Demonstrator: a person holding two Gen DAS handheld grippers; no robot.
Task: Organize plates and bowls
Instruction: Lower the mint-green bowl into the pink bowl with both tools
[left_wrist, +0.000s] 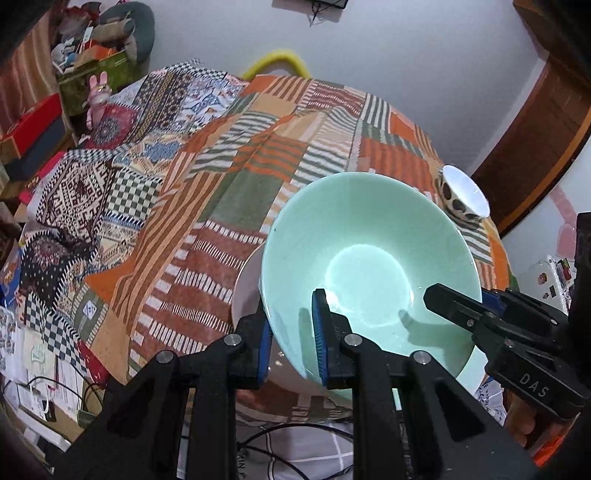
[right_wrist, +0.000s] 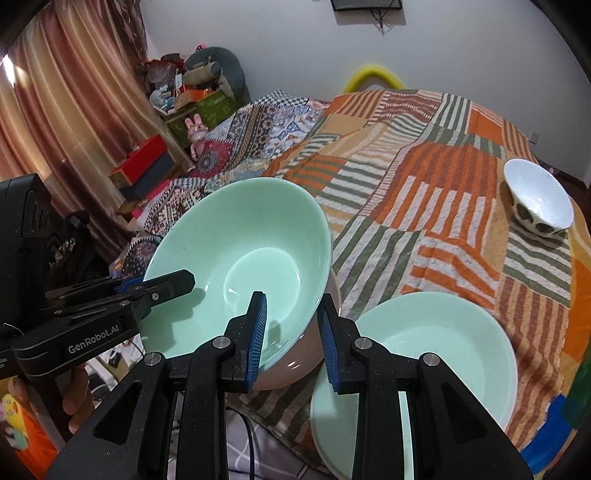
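Held: both my hand-held grippers, left (left_wrist: 291, 339) and right (right_wrist: 291, 338), clamp the green bowl's (right_wrist: 236, 254) rim | under it: pinkish bowl (right_wrist: 295, 369), probably nesting | left: spotted bowl (right_wrist: 537, 201) apart; green plates (right_wrist: 443, 354) stacked beside.

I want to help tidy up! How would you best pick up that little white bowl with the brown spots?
Pinch the thin rim of the small white bowl with brown spots, one of the fingers inside and one outside. Come from above on the near side: it stands upright and alone on the striped patchwork cloth, mouth open upward.
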